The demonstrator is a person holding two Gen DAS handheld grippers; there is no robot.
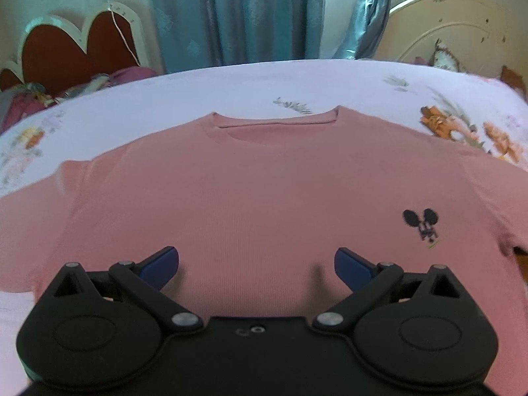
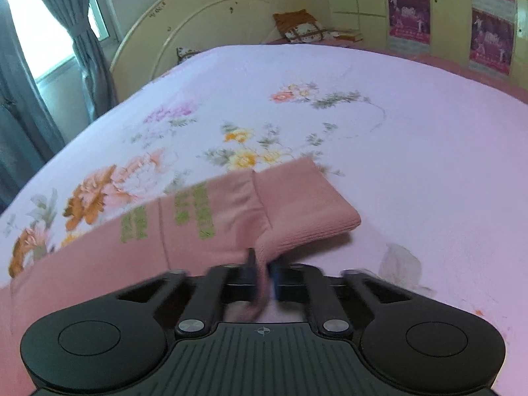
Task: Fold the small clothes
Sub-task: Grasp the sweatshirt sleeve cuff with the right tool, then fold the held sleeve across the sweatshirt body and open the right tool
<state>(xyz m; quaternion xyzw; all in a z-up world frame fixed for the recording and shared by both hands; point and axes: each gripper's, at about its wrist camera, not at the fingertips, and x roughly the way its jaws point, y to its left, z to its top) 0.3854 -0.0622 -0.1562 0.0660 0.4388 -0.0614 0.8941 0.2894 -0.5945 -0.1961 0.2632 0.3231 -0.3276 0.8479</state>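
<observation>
A pink shirt lies flat and face up on the bed, spread over a pale sheet printed with flowers. Its neckline points away from the left wrist camera, toward the curtains, so its length from hem to collar runs away from that camera, with the sleeves out to either side. A small dark mouse figure is stitched on the chest on the right of that view.

The left tool hovers over the lower body of the shirt, its blue-tipped fingers spread wide apart and holding nothing.

The right tool is clenched on the shirt: a fold of pink cloth at the sleeve is pinched between its closed fingers and drawn up off the sheet. Green lettering shows on the cloth beside the sleeve; the view is blurred and the words cannot be read.

Beyond the shirt, blue-grey curtains hang before a bright window. A cream arched headboard stands at one end of the bed, with a patterned pillow near it. A second headboard, red with a white scalloped edge, stands to the left, with crumpled bedding below it. Pink posters are fixed to the yellow wall.
</observation>
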